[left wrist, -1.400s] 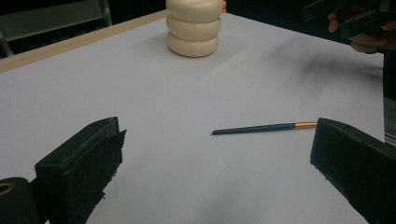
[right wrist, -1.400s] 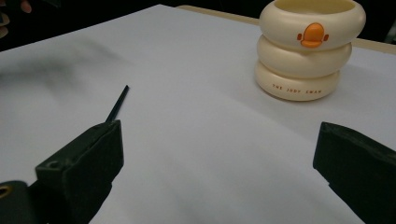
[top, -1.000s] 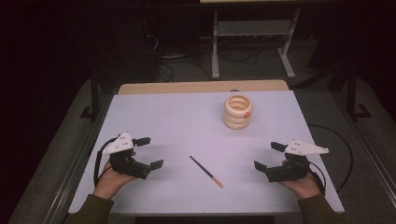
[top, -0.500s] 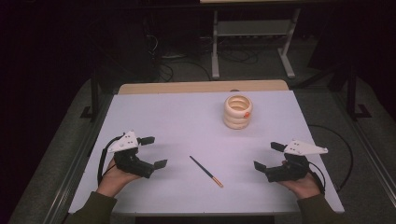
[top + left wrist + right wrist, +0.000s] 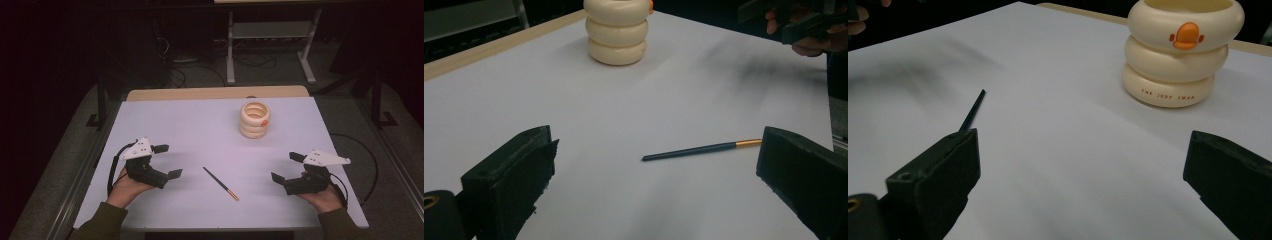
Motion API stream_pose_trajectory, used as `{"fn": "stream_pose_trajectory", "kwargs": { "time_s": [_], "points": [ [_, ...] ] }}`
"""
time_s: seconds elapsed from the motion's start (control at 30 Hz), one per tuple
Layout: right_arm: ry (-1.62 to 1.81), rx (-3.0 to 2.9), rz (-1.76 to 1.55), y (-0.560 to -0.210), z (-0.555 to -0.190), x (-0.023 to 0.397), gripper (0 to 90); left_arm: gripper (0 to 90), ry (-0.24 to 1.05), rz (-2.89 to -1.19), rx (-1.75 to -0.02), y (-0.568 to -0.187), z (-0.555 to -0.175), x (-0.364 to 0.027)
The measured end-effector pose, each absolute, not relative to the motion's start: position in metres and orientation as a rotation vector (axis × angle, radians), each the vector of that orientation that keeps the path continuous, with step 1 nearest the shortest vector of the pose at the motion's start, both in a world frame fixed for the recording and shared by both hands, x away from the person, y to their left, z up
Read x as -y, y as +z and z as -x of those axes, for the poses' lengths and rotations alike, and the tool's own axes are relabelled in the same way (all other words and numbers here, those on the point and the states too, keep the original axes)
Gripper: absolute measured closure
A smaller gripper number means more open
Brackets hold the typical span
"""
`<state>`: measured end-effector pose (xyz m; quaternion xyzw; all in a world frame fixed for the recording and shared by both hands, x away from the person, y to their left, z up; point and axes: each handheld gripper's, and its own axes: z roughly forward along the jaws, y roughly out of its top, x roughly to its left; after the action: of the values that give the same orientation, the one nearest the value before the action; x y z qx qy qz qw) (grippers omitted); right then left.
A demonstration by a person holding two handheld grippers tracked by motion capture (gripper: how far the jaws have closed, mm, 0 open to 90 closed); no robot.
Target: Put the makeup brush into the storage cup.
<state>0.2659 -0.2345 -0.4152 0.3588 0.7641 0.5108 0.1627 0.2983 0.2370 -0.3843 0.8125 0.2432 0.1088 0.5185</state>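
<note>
Both claws, left (image 5: 165,161) and right (image 5: 286,167), spread wide and empty, flanking the pen (image 5: 220,183) at lower centre; cream holder (image 5: 254,120) stands upper right, bare tabletop (image 5: 190,120) between

The thin dark stick with a gold end (image 5: 220,183) lies on the white table (image 5: 190,125) between the left gripper (image 5: 167,161) and right gripper (image 5: 286,167); the cream ringed ceramic holder (image 5: 254,119) stands beyond both, nearer the right one.

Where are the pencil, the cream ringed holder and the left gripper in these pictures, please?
pencil (image 5: 220,183), high view, middle of its dark shaft.
cream ringed holder (image 5: 1174,64), right gripper view, middle ring.
left gripper (image 5: 167,161), high view, midway between its fingertips.
</note>
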Motion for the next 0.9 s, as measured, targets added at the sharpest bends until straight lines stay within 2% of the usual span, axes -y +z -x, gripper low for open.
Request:
{"fn": "stream_pose_trajectory", "kwargs": {
  "time_s": [0.9],
  "points": [
    [1.457, -2.185, -1.027, -0.416, -0.266, 0.234, 1.1, 1.8, 0.223, -1.984, -0.532, -0.385, -0.312, -0.215]
  ]
}}
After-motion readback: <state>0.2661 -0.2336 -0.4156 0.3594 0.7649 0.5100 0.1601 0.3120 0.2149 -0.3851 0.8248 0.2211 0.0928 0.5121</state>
